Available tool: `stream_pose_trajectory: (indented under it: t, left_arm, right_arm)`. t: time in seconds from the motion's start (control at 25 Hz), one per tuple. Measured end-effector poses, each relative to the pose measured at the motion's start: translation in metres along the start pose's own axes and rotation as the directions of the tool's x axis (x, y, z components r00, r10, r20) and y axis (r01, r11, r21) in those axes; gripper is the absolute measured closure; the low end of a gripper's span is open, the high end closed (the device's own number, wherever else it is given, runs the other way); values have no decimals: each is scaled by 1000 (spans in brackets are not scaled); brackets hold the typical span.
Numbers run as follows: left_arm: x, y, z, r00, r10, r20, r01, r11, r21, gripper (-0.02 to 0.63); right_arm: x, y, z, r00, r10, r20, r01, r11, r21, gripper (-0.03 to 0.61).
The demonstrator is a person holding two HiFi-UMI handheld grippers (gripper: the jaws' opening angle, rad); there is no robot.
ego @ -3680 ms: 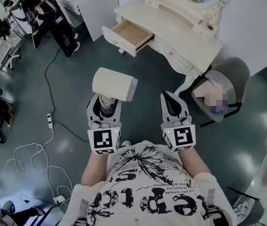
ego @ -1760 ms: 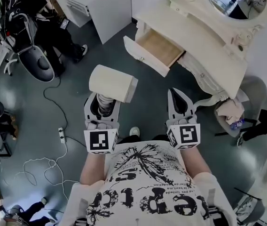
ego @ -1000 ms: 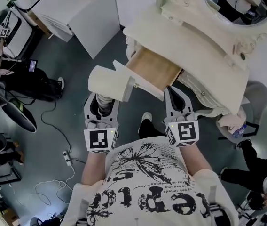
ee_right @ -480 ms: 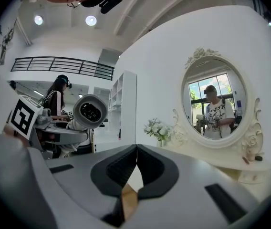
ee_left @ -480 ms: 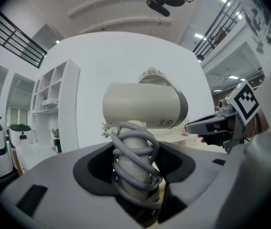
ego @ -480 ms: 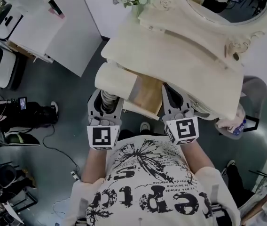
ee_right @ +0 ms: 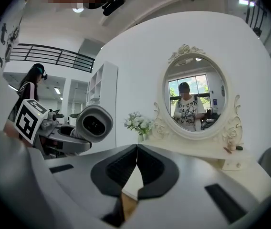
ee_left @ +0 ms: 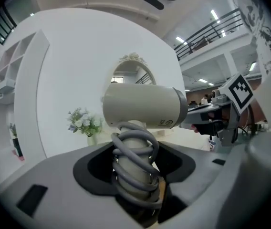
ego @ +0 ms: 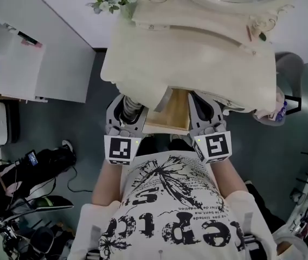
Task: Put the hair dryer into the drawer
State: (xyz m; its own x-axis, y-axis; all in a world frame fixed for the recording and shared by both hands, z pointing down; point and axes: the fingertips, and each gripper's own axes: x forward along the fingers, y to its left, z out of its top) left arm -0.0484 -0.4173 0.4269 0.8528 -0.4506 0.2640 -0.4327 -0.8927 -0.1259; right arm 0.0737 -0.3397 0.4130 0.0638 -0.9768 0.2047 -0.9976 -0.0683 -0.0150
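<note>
The cream surface (ego: pixel 197 53) fills the upper middle of the head view, with its open drawer (ego: pixel 171 114) just below, at centre. The dryer (ee_left: pixel 142 106) stands in the middle of the left gripper view, barrel crosswise on top. In the head view it shows at the drawer's left edge and is not yet inside. The left gripper (ego: pixel 126 111) is clenched on its handle, over the wound cord (ee_left: pixel 134 168). The right gripper (ego: pixel 203 104) is closed on nothing. The shell looks stiff, smooth and top-heavy. The handle seems the right hold, though the cord may slip under the jaws.
</note>
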Motion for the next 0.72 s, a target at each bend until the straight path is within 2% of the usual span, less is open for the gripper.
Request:
stream_pose_trajectory:
  t: [0.12, 0.28, 0.44, 0.56, 0.72]
  left_arm:
    - [17, 3, -16, 993, -105, -46, 107, 993, 41, 357]
    - [32, -11, -47, 963, -241, -123, 251, 965, 78, 357]
    - [52, -31, -90, 908, -360, -215, 391, 912, 125, 357]
    - [65, -49, -125, 866, -410, -287, 469, 865, 178, 357]
    - [74, -74, -164, 798, -471, -376, 562, 806, 183, 357]
  right_arm:
    - [8, -5, -5, 998, -64, -16, 65, 998, 21, 561]
    - [5, -6, -24, 988, -129, -80, 133, 989, 57, 561]
    - [5, -10, -43, 980, -157, -126, 168, 983, 77, 561]
    - [3, -13, -59, 973, -171, -154, 187, 978, 92, 561]
    - [-4, -17, -78, 966, -178, -186, 201, 973, 113, 561]
